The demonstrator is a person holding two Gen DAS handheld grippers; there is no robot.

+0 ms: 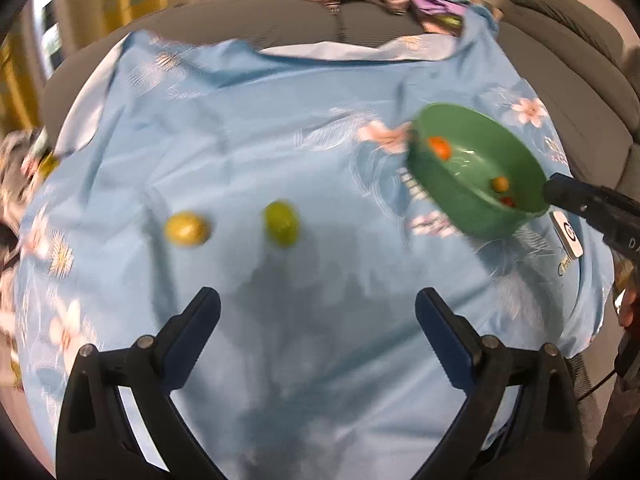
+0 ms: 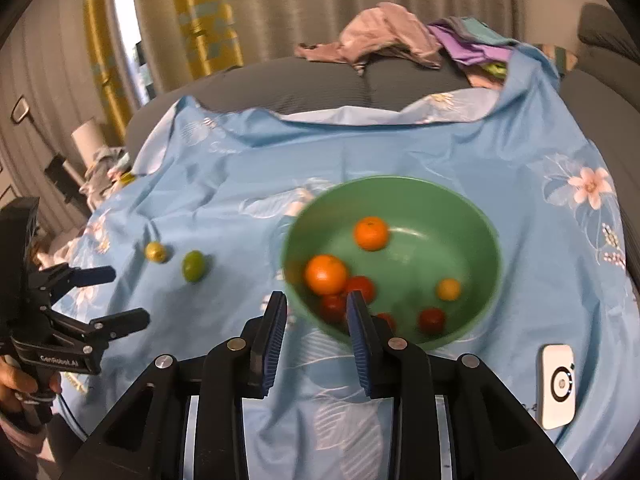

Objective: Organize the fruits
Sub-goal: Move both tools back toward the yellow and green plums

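A green bowl (image 2: pixel 452 200) sits on the blue floral cloth (image 2: pixel 248 184) and holds two oranges (image 2: pixel 326 274), a small yellow fruit (image 2: pixel 448 289) and several red tomatoes (image 2: pixel 431 319). A yellow lemon (image 1: pixel 187 228) and a green lime (image 1: pixel 281 223) lie on the cloth left of the bowl (image 1: pixel 444 184). My left gripper (image 1: pixel 318 308) is open and empty, a little short of the lime. My right gripper (image 2: pixel 316 308) is open and empty at the bowl's near rim. The left gripper also shows in the right wrist view (image 2: pixel 124 296).
A white device (image 2: pixel 558 386) lies on the cloth right of the bowl. Crumpled clothes (image 2: pixel 384 36) are heaped on the grey sofa (image 2: pixel 280 84) behind the cloth. Curtains hang at the back.
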